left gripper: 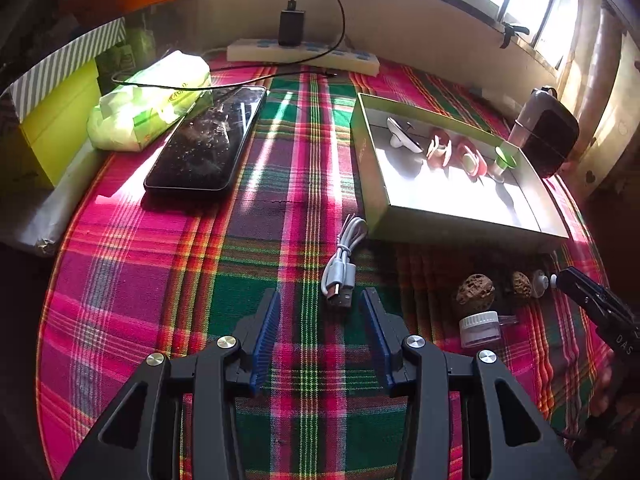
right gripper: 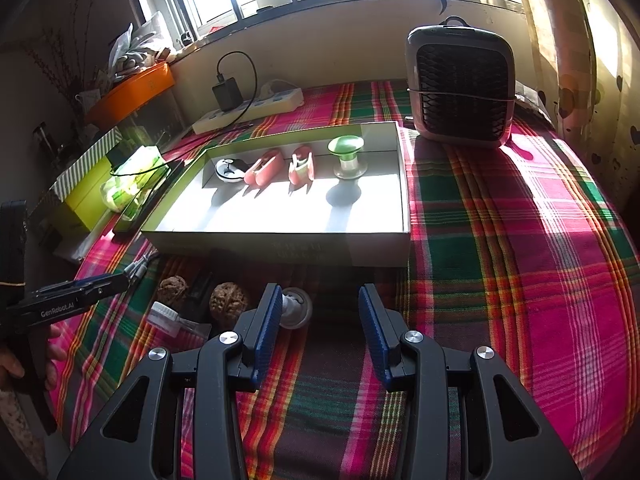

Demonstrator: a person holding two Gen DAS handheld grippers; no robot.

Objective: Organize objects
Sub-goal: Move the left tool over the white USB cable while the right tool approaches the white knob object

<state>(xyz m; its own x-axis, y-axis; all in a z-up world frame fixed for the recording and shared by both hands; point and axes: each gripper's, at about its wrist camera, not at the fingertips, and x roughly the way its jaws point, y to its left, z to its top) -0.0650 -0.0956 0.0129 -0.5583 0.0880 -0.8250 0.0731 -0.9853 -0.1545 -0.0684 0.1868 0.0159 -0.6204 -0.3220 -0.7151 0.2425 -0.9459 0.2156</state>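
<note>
The left gripper [left gripper: 320, 300] stands well open and empty above the plaid cloth [left gripper: 160, 280]; the coiled white cable [left gripper: 342, 268] lies just ahead between its fingertips, beside the open box [left gripper: 372, 200]; the right gripper [right gripper: 318, 296] is likewise parted, holding nothing; a small white knob [right gripper: 296, 308] sits by its left finger.

Two walnuts [right gripper: 226, 303], two pink clips [right gripper: 264, 172], one tray [right gripper: 280, 240], one phone [left gripper: 208, 144].

Both handheld grippers, left gripper [left gripper: 320, 304] and right gripper [right gripper: 318, 300], show black frames, ribbed blue pads [right gripper: 266, 328] and silver screws [left gripper: 226, 342].
</note>
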